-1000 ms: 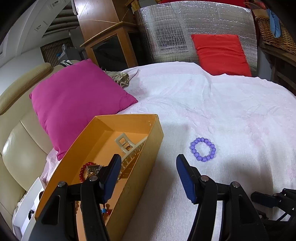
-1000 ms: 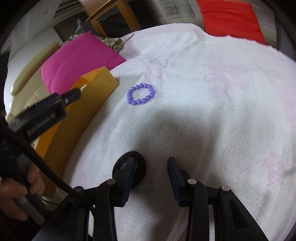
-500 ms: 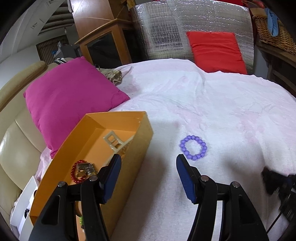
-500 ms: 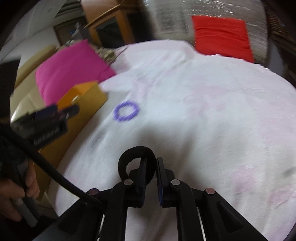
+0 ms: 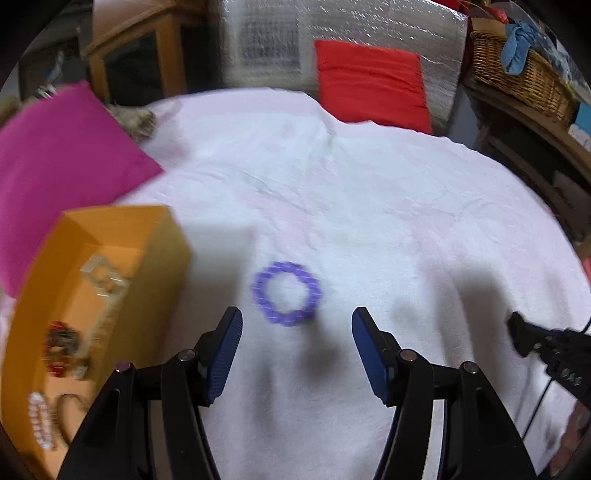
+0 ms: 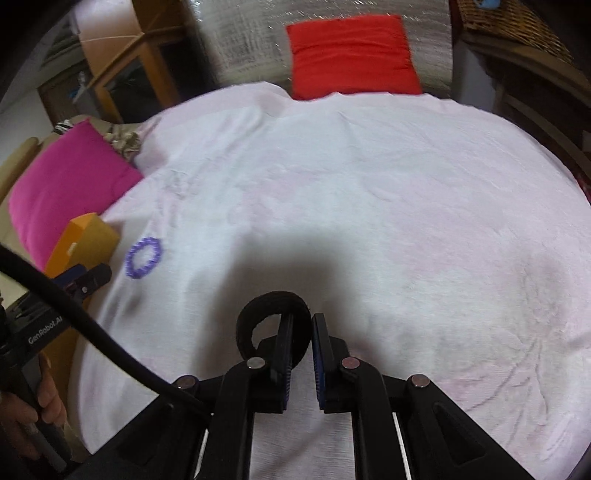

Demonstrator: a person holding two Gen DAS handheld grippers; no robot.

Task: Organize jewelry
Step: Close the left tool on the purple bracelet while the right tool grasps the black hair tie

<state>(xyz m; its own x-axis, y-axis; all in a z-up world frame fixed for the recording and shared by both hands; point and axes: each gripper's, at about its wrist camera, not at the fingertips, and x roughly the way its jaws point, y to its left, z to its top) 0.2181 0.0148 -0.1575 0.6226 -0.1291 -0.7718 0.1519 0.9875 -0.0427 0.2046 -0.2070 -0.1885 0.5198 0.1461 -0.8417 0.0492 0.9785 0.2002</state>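
Note:
A purple bead bracelet (image 5: 259,295) (image 6: 157,251) lies flat on the white cloth (image 5: 369,206), to the right of an orange box (image 5: 162,251) (image 6: 88,236). My left gripper (image 5: 295,326) (image 6: 86,278) stands open just short of the bracelet, with nothing between its fingers. The box holds a cream hair claw (image 5: 103,277), a red bead bracelet (image 5: 59,334) and a pearl piece (image 5: 40,424). My right gripper (image 6: 301,332) is shut on a black fabric hair band (image 6: 271,297), held above the cloth. The right gripper's tip (image 5: 543,350) shows at the edge of the left wrist view.
A pink cushion (image 5: 62,158) lies behind the box, and a red cushion (image 6: 351,55) leans at the cloth's far edge against a silver sheet (image 5: 369,26). A wicker basket (image 5: 517,70) stands on a shelf at the right. A hand (image 6: 33,410) holds the left gripper.
My right gripper shut on the black band and lifted it off the cloth. My left gripper swung right, from over the box to the purple bracelet.

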